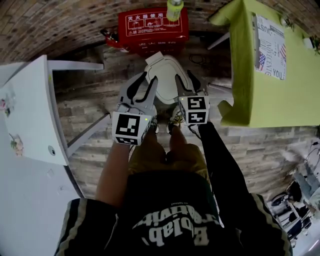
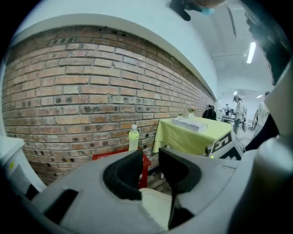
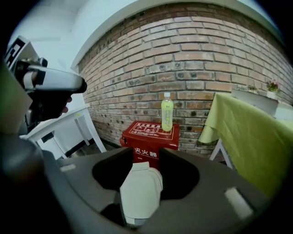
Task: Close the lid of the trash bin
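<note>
A white trash bin (image 1: 165, 70) stands on the floor in front of the person's feet, and its lid lies flat on top. The bin also shows between the jaws in the right gripper view (image 3: 139, 192) and the left gripper view (image 2: 158, 205). My left gripper (image 1: 149, 77) hangs in the air above the bin's left side, jaws apart with nothing between them. Just right of it, my right gripper (image 1: 185, 76) hangs above the bin's right side, jaws wide and empty. Neither gripper touches the bin.
A red fire-equipment box (image 1: 152, 27) stands against the brick wall behind the bin, with a green-yellow bottle (image 1: 175, 10) on top. A table with a lime cloth (image 1: 255, 65) is at the right, and a white table (image 1: 25, 125) at the left.
</note>
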{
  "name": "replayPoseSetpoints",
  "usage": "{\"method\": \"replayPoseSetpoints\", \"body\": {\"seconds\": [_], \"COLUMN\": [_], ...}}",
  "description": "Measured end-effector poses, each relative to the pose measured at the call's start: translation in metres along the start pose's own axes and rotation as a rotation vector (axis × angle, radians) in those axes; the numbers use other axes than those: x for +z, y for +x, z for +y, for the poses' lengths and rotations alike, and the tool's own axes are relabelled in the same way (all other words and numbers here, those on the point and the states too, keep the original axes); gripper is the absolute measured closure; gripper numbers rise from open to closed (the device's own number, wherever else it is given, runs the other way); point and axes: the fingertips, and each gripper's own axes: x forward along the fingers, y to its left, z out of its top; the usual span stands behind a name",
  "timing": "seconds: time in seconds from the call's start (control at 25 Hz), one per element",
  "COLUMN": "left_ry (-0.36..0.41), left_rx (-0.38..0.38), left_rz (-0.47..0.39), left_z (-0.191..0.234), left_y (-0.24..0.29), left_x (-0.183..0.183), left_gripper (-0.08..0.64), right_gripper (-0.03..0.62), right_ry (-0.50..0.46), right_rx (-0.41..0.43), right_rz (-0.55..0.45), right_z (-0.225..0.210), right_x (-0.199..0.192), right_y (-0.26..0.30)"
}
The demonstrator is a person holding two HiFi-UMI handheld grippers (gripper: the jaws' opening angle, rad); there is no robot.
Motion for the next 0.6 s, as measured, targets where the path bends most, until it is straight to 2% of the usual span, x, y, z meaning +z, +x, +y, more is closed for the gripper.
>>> {"method": "replayPoseSetpoints", "body": {"seconds": [0.16,0.32,0.4,0.6], "left_ry": [0.01,0.038,0.049,0.073], "left_rx": [0.024,0.04,0.048,0.039], "left_rz": [0.016,-0.007,-0.022,-0.043], "left_z": [-0.001,-0.003,-0.005,-0.018], "left_y": [-0.012,-0.023,-0.028,-0.043], "left_x": [0.014,0.039,0.052,0.081], "left_gripper": [0.443,0.443,0.443,0.44], "right_gripper": [0.404,0.448,0.456,0.456], "right_ry": [-0.03,-0.072,-0.07,-0.05], "right_rx": [0.028,0.004,-0.006,0.029], "right_rz": [-0.066,-0.142,-0.169,-0.225], "right_z": [0.002,-0.001,-0.004,-0.002], "right_x": [0.036,0.07,0.084,0.119], "right_y": [-0.022,-0.053,-0.066,-0.097]}}
